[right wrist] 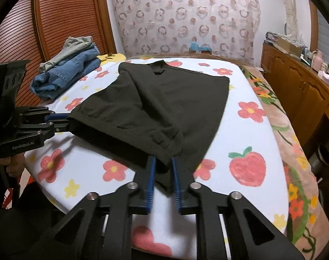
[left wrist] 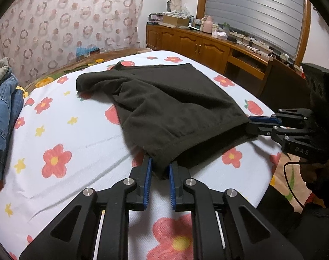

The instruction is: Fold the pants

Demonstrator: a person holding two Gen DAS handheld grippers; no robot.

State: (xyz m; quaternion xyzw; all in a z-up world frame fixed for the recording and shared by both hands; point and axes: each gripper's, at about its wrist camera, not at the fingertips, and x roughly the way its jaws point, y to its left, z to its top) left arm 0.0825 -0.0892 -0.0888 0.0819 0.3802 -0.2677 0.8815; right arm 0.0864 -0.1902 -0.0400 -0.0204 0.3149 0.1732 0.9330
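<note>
Black pants [left wrist: 164, 99] lie folded on the flowered bed sheet [left wrist: 67, 130], with their near edge lifted slightly. My left gripper [left wrist: 160, 168] is shut on the near left corner of that edge, and dark cloth fills the gap between its blue pads. At the right of the left wrist view, my right gripper [left wrist: 251, 125] pinches the other corner. The right wrist view shows the pants [right wrist: 164, 99] bunched between the right gripper's [right wrist: 163, 170] pads. There the left gripper [right wrist: 63, 121] grips the hem at the left.
Folded jeans and a grey-green garment [right wrist: 67, 73] are piled at the bed's far left corner. A wooden cabinet [left wrist: 196, 45] with clutter on top runs along the right side. A slatted wooden door [right wrist: 56, 21] stands behind the pile. A flowered blanket [right wrist: 279, 117] hangs over the bed's right edge.
</note>
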